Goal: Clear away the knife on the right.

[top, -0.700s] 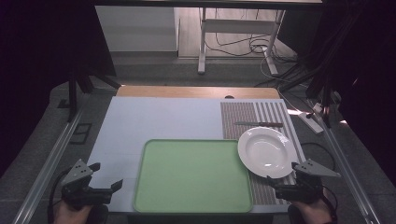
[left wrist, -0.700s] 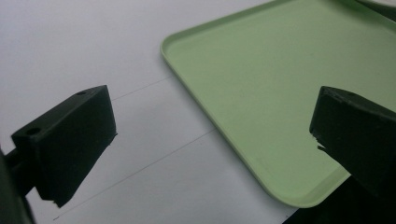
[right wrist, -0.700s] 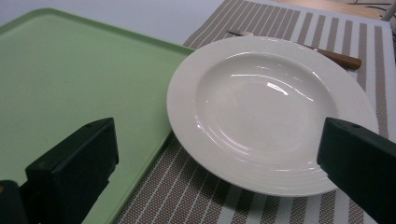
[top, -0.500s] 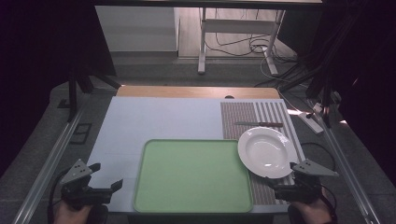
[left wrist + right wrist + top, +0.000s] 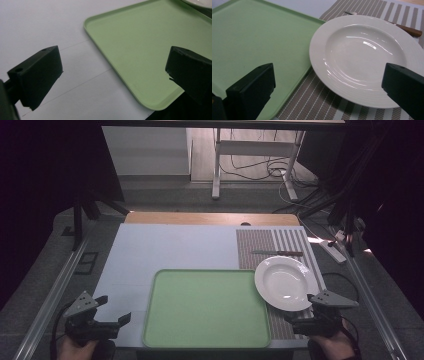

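- Nothing looks started: both grippers sit at the near edge of the table, and neither one holds or touches anything.
- The right gripper [image 5: 305, 316], at 5 o'clock in the high view, has its jaws spread wide with nothing between them. It faces the plate [image 5: 286, 282], so I judge the plate to be the thing in hand.
- The left gripper [image 5: 114, 310], at 7 o'clock, is also spread and empty, above the white mat [image 5: 165, 250] beside the tray's near left corner.
- Still to come, as I judge it: reaching the plate, gripping its rim and moving it, perhaps onto the tray [image 5: 207, 307].
- The plate is white, glossy, round and deep, with a wide rim and nothing on it. It lies flat on the striped placemat [image 5: 270, 242], at 3 o'clock from the green tray; its rim looks to overlap the tray's right edge.
- A knife [image 5: 277, 253] with a brown handle lies at 12 o'clock from the plate, just beyond its far rim.
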`<state>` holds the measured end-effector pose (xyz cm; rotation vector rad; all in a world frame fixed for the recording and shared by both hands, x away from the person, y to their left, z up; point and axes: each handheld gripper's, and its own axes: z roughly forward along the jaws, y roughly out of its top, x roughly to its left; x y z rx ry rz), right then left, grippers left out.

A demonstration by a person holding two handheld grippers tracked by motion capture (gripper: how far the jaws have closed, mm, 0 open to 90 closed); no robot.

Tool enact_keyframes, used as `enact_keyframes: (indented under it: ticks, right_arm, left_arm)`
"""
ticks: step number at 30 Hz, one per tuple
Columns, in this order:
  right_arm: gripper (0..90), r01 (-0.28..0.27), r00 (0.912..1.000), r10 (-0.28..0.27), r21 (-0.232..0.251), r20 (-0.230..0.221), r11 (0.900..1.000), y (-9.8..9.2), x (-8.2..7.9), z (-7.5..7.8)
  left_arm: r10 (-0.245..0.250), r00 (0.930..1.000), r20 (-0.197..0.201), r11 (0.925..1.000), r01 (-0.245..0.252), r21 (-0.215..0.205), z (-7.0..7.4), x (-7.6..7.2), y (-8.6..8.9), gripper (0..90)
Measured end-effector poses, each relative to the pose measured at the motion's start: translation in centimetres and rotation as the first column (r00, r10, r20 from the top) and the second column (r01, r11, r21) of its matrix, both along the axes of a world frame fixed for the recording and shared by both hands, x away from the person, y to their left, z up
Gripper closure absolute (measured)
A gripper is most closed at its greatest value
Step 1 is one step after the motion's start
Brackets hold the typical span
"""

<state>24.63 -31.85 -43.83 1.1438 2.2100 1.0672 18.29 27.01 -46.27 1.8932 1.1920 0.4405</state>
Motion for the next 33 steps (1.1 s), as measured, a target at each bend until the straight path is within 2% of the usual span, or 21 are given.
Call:
enact_keyframes:
  ticks: [11, 16, 19, 33]
  right_arm:
    - [0.0, -0.008, 0.9998, 0.008, -0.014, -0.017, 1.000, 0.15, 0.17, -0.05]
    - [0.0, 0.011, 0.9997, -0.011, 0.013, 0.021, 1.000, -0.08, 0.13, 0.34]
    - [0.0, 0.015, 0.9997, -0.015, 0.036, 0.019, 0.999, -0.23, 0.29, 0.50]
    - [0.0, -0.019, 0.9998, 0.019, 0.034, -0.004, 0.999, 0.17, 0.81, 0.23]
  left_arm:
    - [0.004, 1.0000, -0.001, 0.9998, -0.004, -0.018, -0.02, -0.02, 0.21, 0.8]
    - [0.006, 1.0000, -0.004, 0.9997, -0.006, -0.023, -0.04, 0.01, 0.29, 0.8]
    - [0.009, 1.0000, -0.005, 0.9995, -0.009, -0.031, -0.05, 0.03, 0.37, 0.8]
    - [0.013, 0.9999, -0.012, 0.9993, -0.013, -0.034, -0.08, 0.09, 0.39, 1.1]
